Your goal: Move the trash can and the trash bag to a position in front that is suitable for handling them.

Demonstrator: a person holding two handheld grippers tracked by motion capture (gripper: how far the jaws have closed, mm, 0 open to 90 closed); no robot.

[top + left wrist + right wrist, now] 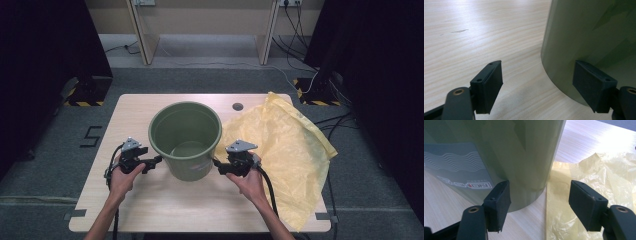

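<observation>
An empty green plastic bucket (185, 140) stands upright in the middle of the wooden table (150, 200). A thin yellow plastic bag (287, 150) lies spread flat to its right, reaching past the table's right edge. My left gripper (156, 161) is open at the bucket's lower left side, nothing between its jaws. In the left gripper view the bucket wall (584, 37) stands just ahead of the right jaw. My right gripper (216, 164) is open at the bucket's lower right side. Its view shows the bucket's label (456, 167) and the yellow bag (599, 170) beyond the jaws.
A round cable hole (238, 106) sits in the table's far edge. Beyond the table are a wooden desk frame (205, 30) and cables on the grey floor. Black stands (87, 90) flank the table at both sides. Bare tabletop lies in front of the bucket.
</observation>
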